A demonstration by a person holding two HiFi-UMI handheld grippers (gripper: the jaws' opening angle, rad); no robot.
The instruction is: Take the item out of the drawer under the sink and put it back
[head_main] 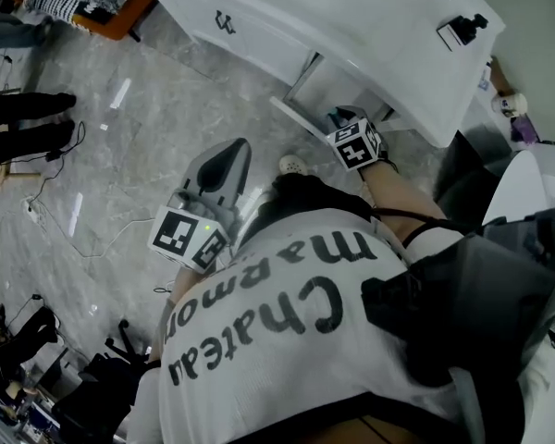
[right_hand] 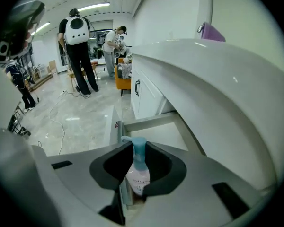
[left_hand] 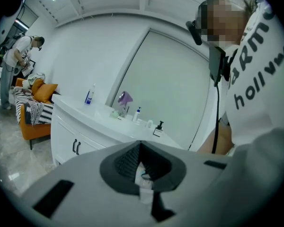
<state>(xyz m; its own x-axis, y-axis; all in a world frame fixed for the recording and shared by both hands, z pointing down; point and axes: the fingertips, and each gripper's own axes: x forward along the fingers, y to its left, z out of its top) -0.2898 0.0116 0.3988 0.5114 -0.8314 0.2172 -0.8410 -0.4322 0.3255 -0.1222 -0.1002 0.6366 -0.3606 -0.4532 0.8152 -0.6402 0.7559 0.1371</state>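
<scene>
The right gripper (right_hand: 138, 151) has its jaws pinching a small pump bottle (right_hand: 137, 173), pads on either side of its pale body just below the neck. It hangs over the open drawer (right_hand: 154, 126), which is pulled out from under the white desk (right_hand: 217, 79) with the sink. The bottle's base is hidden behind the jaws, so I cannot tell whether it is touching anything below. Its long axis runs up the slot between the jaws, with the blue pump head uppermost and the spout pointing toward the left of the right gripper view. It looks like light, stiff plastic with a smooth, probably slippery skin. The broad body seems the safest place to grip, since the thin pump neck could press down or twist. The left gripper (left_hand: 141, 148) has its jaws pressed together on nothing I can make out, and it is held off to the side, away from the drawer.
</scene>
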